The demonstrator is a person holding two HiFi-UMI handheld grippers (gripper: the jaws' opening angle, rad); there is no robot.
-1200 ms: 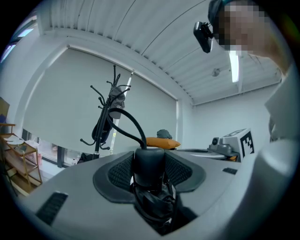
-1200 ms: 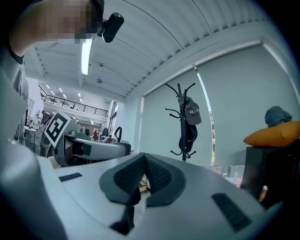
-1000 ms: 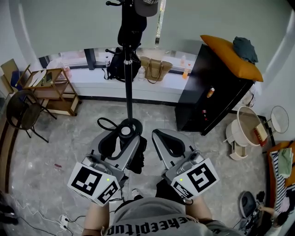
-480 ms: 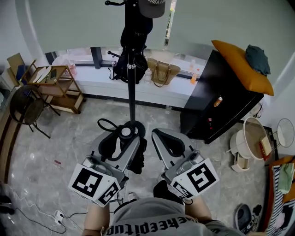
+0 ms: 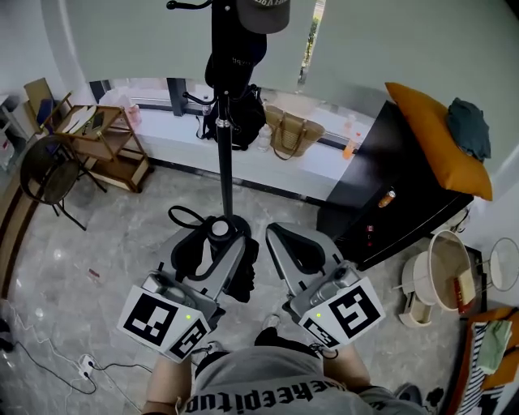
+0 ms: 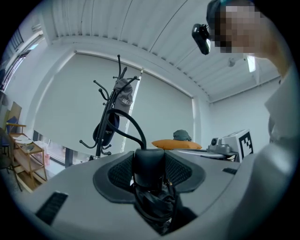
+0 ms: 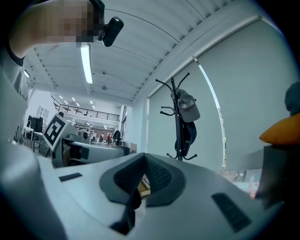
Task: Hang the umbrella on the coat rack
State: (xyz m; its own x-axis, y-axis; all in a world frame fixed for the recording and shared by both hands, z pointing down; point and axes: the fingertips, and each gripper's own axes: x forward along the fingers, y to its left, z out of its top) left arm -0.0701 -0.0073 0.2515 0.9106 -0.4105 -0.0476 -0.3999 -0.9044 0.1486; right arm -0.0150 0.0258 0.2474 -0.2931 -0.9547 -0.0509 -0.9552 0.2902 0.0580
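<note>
Two grippers, head view, both held low over grey stone floor (image 5: 122, 243).
1. Left gripper (image 5: 212, 243) (image 6: 149, 157): jaws clamped on folded black umbrella (image 5: 242, 280) (image 6: 154, 206), handle end up betw. pads, wrist strap (image 5: 182, 217) looping out to the left.
2. Right gripper (image 5: 293, 243) (image 7: 140, 180): jaws closed to a thin slit, nothing held.
3. Coat rack (image 5: 225, 154) (image 6: 112, 117) (image 7: 178, 126): upright, straight ahead of left gripper, apart from umbrella. Carries grey cap (image 5: 263, 12) (image 7: 187, 105) at top, dark bag (image 5: 235, 57) below it.
4. Misc.: tan handbag (image 5: 290, 130) on window ledge behind rack; black cabinet (image 5: 389, 186) at right w/ orange cushion (image 5: 438, 138) on top; wooden shelf unit (image 5: 101, 146) and folding chair (image 5: 49, 170) at left.
</note>
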